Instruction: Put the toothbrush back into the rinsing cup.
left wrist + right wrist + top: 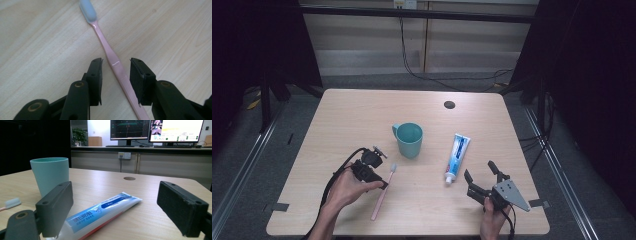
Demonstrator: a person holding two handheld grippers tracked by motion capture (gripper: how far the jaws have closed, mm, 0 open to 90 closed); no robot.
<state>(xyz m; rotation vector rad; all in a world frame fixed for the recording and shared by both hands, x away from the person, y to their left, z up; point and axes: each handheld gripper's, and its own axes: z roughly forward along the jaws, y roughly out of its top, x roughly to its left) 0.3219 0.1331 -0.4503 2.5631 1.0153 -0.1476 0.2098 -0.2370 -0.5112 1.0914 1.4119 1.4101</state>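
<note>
A pink toothbrush (pixel 381 196) with a pale blue head lies on the wooden table (pixel 357 115), left of centre. My left gripper (pixel 382 178) is down at its handle. In the left gripper view the jaws straddle the toothbrush (pixel 110 50) with a gap on each side, so the left gripper (pixel 116 62) is open. A teal cup (pixel 408 140) stands upright mid-table. A blue and white toothpaste tube (pixel 457 156) lies to its right. My right gripper (pixel 479 169) rests open near the tube's cap end. Between the wide jaws of my right gripper (pixel 115 188) I see the tube (pixel 105 210), the cup (pixel 50 173) and the brush head (pixel 12 203).
A round cable hole (pixel 449 104) sits near the table's far edge. Beyond the table are wall panels, trailing cables (pixel 452 80) and, in the right gripper view, monitors (pixel 130 130). Dark stands flank the table on both sides.
</note>
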